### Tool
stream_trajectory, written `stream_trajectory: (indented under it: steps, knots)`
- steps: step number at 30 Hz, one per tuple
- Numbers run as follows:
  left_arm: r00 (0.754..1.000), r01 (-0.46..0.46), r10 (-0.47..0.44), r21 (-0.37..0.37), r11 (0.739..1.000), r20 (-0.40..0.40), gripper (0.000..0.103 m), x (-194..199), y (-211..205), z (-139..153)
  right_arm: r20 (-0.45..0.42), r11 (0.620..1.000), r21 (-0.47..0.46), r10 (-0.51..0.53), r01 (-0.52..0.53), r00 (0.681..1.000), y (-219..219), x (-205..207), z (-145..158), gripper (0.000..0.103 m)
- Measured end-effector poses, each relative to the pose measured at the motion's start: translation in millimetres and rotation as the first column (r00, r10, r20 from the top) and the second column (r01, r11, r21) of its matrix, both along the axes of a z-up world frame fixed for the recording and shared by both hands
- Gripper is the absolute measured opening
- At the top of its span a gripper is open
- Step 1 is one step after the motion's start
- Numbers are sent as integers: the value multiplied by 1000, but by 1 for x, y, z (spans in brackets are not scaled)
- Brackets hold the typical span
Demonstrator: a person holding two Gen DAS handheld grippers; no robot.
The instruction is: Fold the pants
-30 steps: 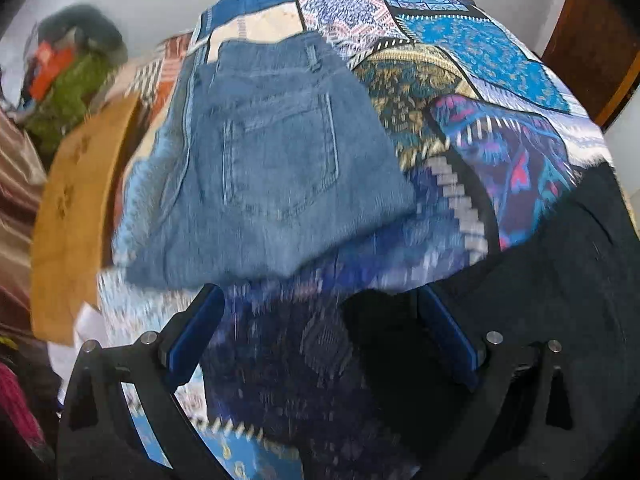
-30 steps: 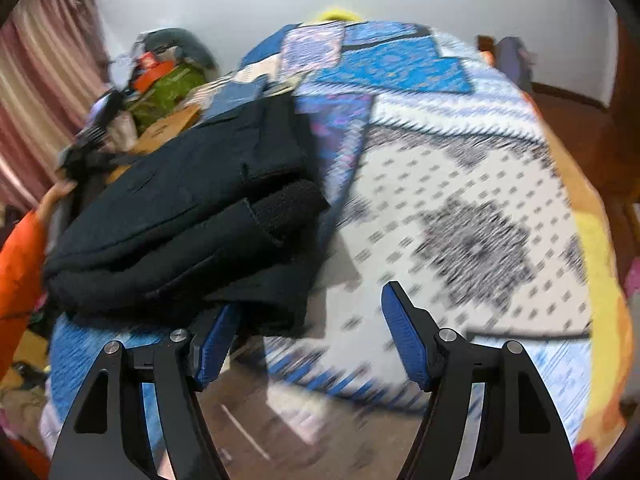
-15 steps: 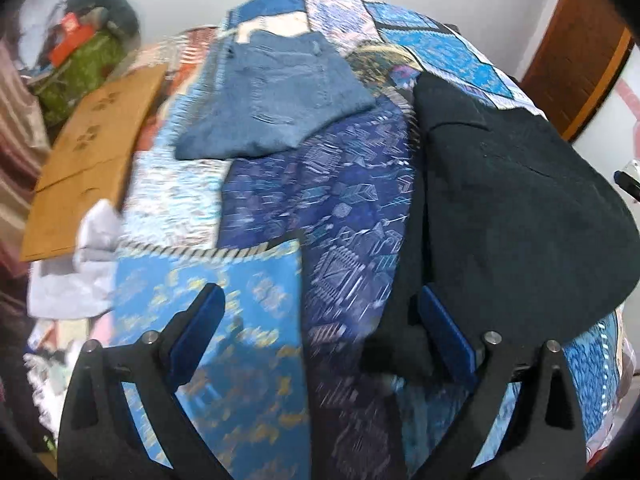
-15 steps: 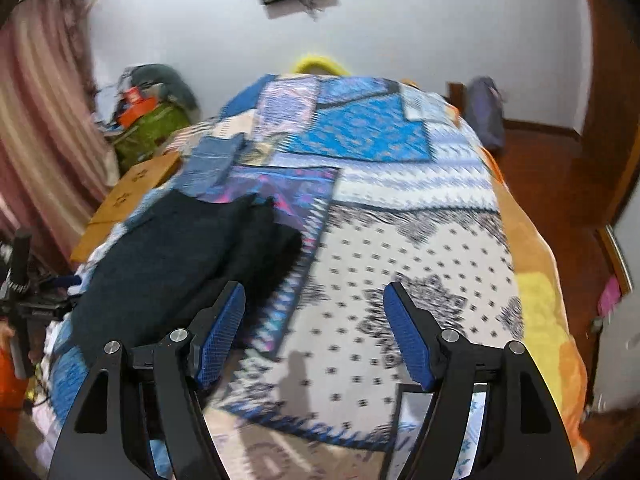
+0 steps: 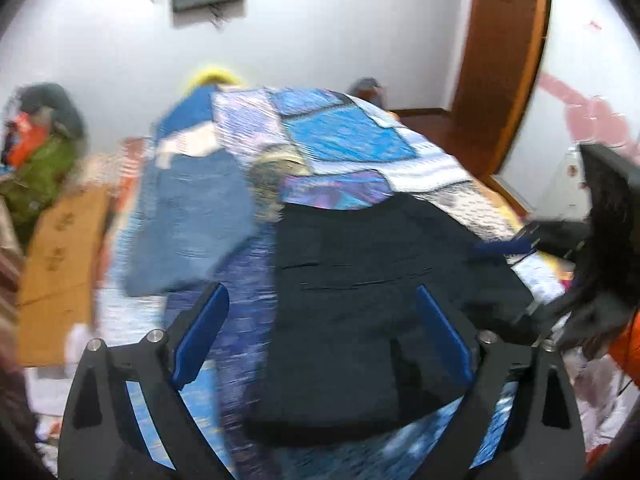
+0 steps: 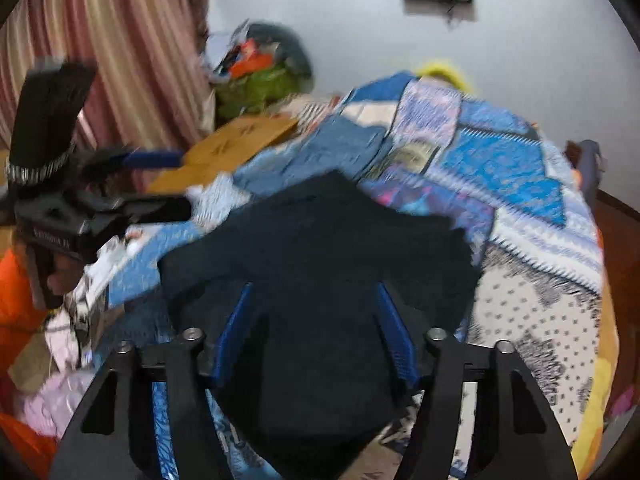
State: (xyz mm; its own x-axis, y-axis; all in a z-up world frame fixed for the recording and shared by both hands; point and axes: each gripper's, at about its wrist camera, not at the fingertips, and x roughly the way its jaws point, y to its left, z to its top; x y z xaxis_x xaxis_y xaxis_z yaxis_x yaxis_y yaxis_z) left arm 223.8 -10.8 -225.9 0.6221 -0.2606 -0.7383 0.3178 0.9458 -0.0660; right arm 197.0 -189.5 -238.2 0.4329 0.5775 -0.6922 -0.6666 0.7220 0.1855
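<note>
Pants (image 6: 320,264), black and folded, are seen at the bed's (image 6: 536,304) near edge, directly ahead of the closing, apparently empty right gripper (image 6: 316,332), nearer than the left gripper (image 5: 320,336), likewise closing.

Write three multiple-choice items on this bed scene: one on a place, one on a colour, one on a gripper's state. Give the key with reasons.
1. Where does the folded denim lie relative to the black pants in the left wrist view?
A. Left of them
B. On top of them
C. Under them

2. What colour are the gripper pads?
A. Red
B. Blue
C. Green

3. What do the pads of the left gripper press on?
A. The denim
B. The cardboard
C. Nothing

Key: 1 A, the denim sits apart on the quilt, leftward. 2 B, both pads show blue. 3 C, the jaws are closing but their pads stand clear above the black pants.
</note>
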Motion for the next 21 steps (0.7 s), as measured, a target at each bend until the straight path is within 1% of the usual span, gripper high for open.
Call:
stream_trajectory:
  steps: [1,2,3,5,6,7,10,12,13,14,15,17,18,20,21]
  knots:
    - [999,18,-19,-13,1000,-41,74,9,-6,-10,-16,1000,-22,10,-10,1000,2,1,-9,51]
    - [994,40,-41,-19,999,-99,60,18,-13,-24,-26,999,-40,10,-11,1000,2,1,-16,50]
    - [986,60,-60,-5,998,-155,54,26,-19,-40,-51,998,-53,13,-16,999,0,3,-27,49]
    - [981,76,-67,46,996,-184,54,33,-25,-60,-82,999,-34,2,-5,997,-6,5,-34,49]
    - [983,85,-74,58,995,-168,54,31,-26,-64,-92,1000,-21,-3,1,996,-11,6,-35,49]
    - [986,93,-82,67,993,-148,54,28,-25,-63,-95,1000,-20,-4,2,996,-13,5,-33,49]
    - [988,103,-90,99,990,-124,54,19,-24,-63,-95,1000,-28,-13,10,995,-20,0,-30,48]
    - [990,111,-97,141,984,-99,54,8,-20,-62,-104,1000,-23,-17,14,994,-26,-4,-29,48]
    - [991,110,-96,151,982,-95,54,3,-19,-63,-107,1000,-20,-22,20,994,-30,-6,-29,48]
    - [991,101,-87,150,984,-99,55,-2,-13,-63,-109,1000,-19,-26,25,994,-33,-8,-28,49]
    - [991,92,-77,132,987,-111,56,-6,-7,-64,-112,999,-19,-41,39,993,-38,-11,-27,50]
    - [990,66,-55,79,995,-131,58,-11,7,-65,-129,998,-11,-67,66,989,-47,-15,-27,50]
    - [990,47,-38,63,997,-137,63,-14,14,-64,-133,996,-9,-86,86,987,-52,-18,-27,53]
    - [988,-9,13,32,999,-152,69,-19,32,-64,-140,992,-11,-125,125,982,-60,-21,-26,55]
    - [987,-28,32,25,999,-155,69,-21,38,-64,-136,990,-20,-141,139,981,-64,-22,-25,55]
